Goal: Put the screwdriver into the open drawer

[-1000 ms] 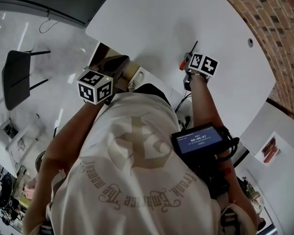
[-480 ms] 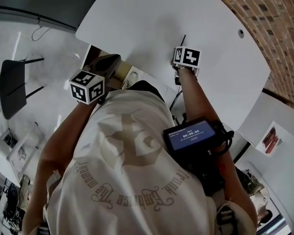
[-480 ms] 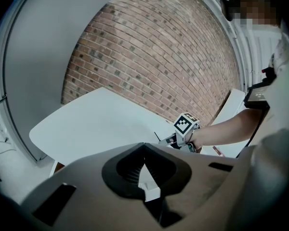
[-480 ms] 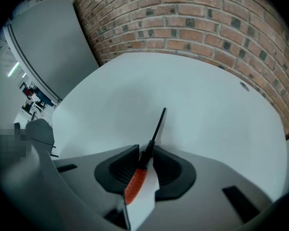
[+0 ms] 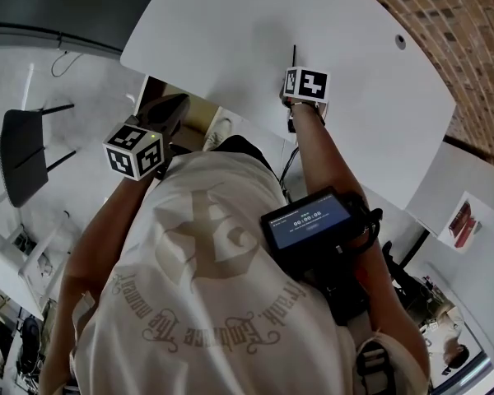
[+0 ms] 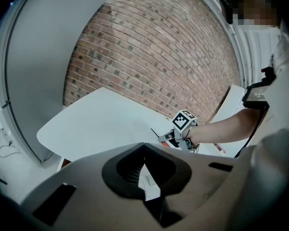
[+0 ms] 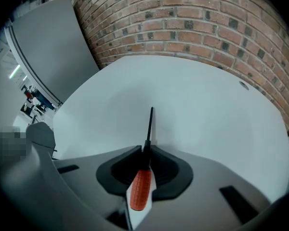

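The screwdriver (image 7: 140, 189) has an orange ribbed handle and a thin black shaft; it lies on the white table (image 7: 207, 109). My right gripper (image 7: 146, 148) points steeply down over it. Its jaws are closing and pinch the black neck just ahead of the handle. In the head view only the shaft (image 5: 294, 54) sticks out beyond the right gripper's marker cube (image 5: 305, 83). My left gripper (image 6: 144, 145) is shut and holds nothing. Its cube (image 5: 136, 149) hovers beside the open drawer (image 5: 199, 120) under the table's near edge. The drawer's inside is mostly hidden.
A brick wall (image 7: 221, 18) curves round the table's far side. A small hole (image 5: 400, 40) marks the tabletop. A dark chair (image 5: 20, 151) stands on the floor at the left. A screen device (image 5: 309, 220) is strapped to the person's right arm.
The right gripper has settled over the screwdriver, so the handle that showed beside its cube is now covered. The left gripper has hardly moved.
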`<state>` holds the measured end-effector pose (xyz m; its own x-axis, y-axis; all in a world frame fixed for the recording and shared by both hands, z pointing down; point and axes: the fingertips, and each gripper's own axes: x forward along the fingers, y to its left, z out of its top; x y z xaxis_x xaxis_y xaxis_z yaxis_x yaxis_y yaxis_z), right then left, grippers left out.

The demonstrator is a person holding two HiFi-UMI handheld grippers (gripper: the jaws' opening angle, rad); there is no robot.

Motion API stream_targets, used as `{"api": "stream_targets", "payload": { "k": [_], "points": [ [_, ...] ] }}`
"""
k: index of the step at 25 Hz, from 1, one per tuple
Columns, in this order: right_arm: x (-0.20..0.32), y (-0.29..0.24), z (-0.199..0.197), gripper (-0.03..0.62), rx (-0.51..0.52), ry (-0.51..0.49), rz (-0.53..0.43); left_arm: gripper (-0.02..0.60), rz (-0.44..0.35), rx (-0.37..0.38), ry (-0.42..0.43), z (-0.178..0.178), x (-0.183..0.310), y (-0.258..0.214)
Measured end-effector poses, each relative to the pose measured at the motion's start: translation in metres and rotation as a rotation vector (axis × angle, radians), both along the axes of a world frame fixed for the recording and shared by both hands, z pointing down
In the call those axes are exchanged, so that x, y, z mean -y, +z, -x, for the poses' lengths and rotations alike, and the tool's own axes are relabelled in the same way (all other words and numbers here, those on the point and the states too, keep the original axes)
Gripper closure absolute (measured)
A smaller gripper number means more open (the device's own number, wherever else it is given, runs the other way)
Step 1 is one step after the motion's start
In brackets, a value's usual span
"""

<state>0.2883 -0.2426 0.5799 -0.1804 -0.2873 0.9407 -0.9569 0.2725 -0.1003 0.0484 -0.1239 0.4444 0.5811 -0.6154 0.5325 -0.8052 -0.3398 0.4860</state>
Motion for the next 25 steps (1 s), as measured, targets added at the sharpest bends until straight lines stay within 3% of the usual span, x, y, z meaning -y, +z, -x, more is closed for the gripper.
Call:
{"api": "stream_targets", "payload": {
  "k": [15,25],
  "points": [
    [-0.024,-0.042,-0.007,0.525,0.242,0.091,-0.093,0.561,-0.054,0.042,0.009,0.001,-0.039,-0.034],
    [-0.029,-0.047,0.004,0.526,0.325,0.067,-0.126,0.561,-0.025,0.059,0.004,0.001,-0.044,-0.025]
  ]
}}
